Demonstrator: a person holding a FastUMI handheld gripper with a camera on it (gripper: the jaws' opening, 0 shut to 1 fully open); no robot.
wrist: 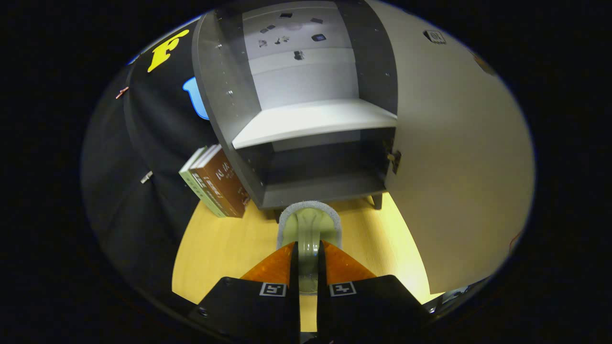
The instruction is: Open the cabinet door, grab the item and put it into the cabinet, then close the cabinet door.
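My gripper [308, 249] is shut on a pale green slipper [310, 228] with a grey fuzzy rim, both fingers pressing its sides; the slipper's toe end sticks out ahead of the fingertips [286, 258]. Just beyond it stands the dark grey cabinet [224, 110], open, with a white shelf [311, 122] across the middle and a dark lower compartment [325, 184] straight ahead of the slipper. Its door [459, 157] is swung wide open to the right, a hinge [394, 158] showing on its inner edge.
A few books [215, 184] lean against the cabinet's left side. The cabinet stands on short feet on a yellow wooden tabletop [224, 248]. Black cloth wall hangs at the left. The open door blocks the right side.
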